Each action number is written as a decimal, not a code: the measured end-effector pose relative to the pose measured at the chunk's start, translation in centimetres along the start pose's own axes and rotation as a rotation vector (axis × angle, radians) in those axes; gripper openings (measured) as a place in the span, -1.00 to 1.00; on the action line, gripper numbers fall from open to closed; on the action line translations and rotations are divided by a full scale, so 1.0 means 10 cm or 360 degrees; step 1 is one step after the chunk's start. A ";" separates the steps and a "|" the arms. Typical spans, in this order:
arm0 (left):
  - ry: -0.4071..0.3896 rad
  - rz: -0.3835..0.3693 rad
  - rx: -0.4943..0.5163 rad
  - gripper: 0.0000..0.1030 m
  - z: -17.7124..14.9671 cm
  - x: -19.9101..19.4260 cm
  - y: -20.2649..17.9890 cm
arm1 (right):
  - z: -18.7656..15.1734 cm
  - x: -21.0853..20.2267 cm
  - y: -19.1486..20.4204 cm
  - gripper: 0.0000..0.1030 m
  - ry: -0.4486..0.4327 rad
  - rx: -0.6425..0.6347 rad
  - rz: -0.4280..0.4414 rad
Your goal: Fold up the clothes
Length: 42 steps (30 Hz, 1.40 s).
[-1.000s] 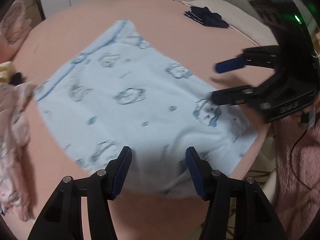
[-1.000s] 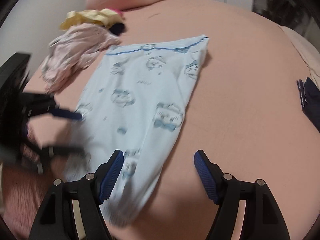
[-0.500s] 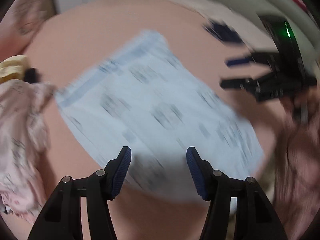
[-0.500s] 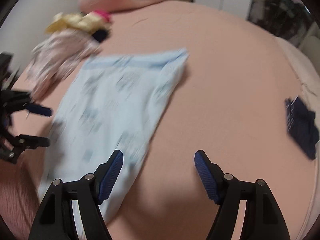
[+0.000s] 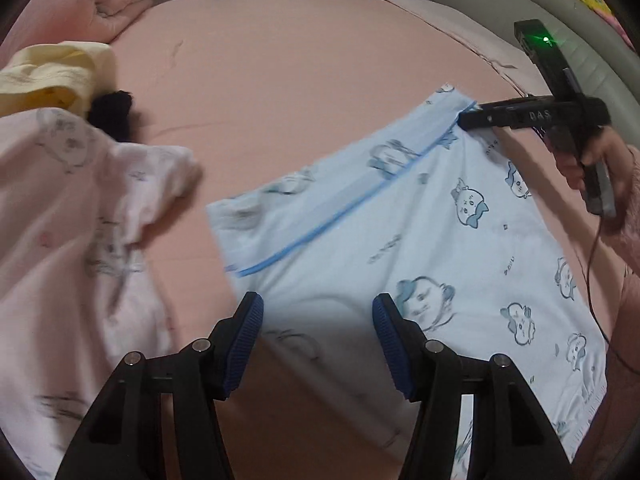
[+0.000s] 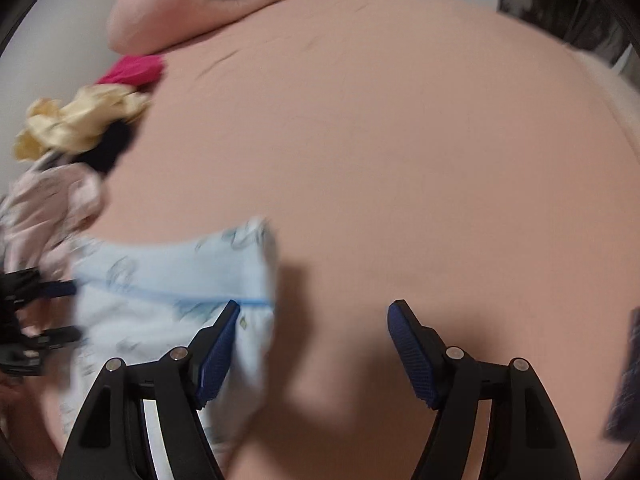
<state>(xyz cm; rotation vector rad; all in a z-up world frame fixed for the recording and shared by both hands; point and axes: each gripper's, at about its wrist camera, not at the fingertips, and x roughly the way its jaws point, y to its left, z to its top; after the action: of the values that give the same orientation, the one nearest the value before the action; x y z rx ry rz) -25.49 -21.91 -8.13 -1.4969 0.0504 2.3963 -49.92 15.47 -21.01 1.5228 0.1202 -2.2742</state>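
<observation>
Your left gripper [image 5: 318, 316] has its jaws spread wide apart, hovering over the near waistband corner of the light blue printed garment [image 5: 420, 248], nothing between the pads. That garment lies spread flat on the pink bed [image 5: 300, 64], its blue-piped waistband running diagonally away from you, the rest of the cloth trailing back toward the bed's near edge. Your right gripper [image 6: 314, 334] is open too in its own camera, jaws well apart; the left one sits over the garment's far waistband corner, the right one over bare sheet. In the left wrist view that same right gripper shows side-on with its tip right at the waistband corner, and from that angle I can't tell whether it touches the cloth.

Off to your left, a pale pink patterned garment [image 5: 76, 232] lies crumpled on the bed, just beside the blue one but not overlapping it. Beyond it sits a yellow garment [image 5: 52, 76] with a small black item [image 5: 112, 112] tucked against it, and the right wrist view adds a magenta piece [image 6: 134, 70] behind those. A pink pillow [image 6: 208, 12] rests at the far side of the bed. At the right rim of the right wrist view, a dark navy item [image 6: 626, 376] shows, blurred.
</observation>
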 end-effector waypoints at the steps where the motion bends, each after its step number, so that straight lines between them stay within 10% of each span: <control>1: -0.0056 -0.0010 -0.0026 0.06 0.04 -0.06 0.03 | 0.02 0.00 -0.04 0.41 0.0021 0.0027 0.0018; 4: -0.0127 -0.0101 -0.0075 0.07 0.17 -0.06 0.07 | 0.00 -0.05 0.05 0.41 0.0000 -0.0063 -0.0033; 8: 0.0034 0.0158 -0.0045 0.18 0.31 0.34 0.14 | 0.11 0.11 0.12 0.47 0.0031 -0.0070 0.0012; 12: -0.0163 0.0108 -0.0142 0.15 0.30 -0.06 0.11 | 0.19 -0.12 -0.01 0.51 0.0026 0.0120 0.0078; 16: -0.0031 -0.0140 0.0205 0.15 -0.03 -0.02 -0.41 | -0.12 -0.57 0.28 0.52 -0.0052 -0.0009 0.0125; 20: 0.0076 -0.0123 0.0607 0.19 -0.40 0.18 -0.83 | -0.84 -0.55 0.85 0.52 0.0094 -0.0376 0.0098; 25: 0.0286 -0.0041 0.0530 0.23 -0.65 -0.07 -0.48 | -1.41 -0.58 0.85 0.53 0.0123 -0.0488 -0.0069; 32: -0.0141 -0.0207 0.0490 0.22 -0.21 -0.23 -0.73 | -1.35 -0.80 1.15 0.53 -0.0022 -0.0459 -0.0114; 36: 0.0017 -0.0127 0.0662 0.24 -0.21 0.32 -0.82 | -1.40 -0.64 1.28 0.55 0.0018 -0.0445 -0.0085; 42: 0.0134 -0.0067 0.0504 0.26 -0.61 -0.03 -0.36 | -1.87 -0.96 0.91 0.58 0.0044 -0.0350 -0.0074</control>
<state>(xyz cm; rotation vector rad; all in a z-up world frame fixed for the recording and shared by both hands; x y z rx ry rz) -19.05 -19.75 -10.13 -1.4306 0.3938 2.1683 -27.17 15.15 -18.51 1.4504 0.4034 -2.1927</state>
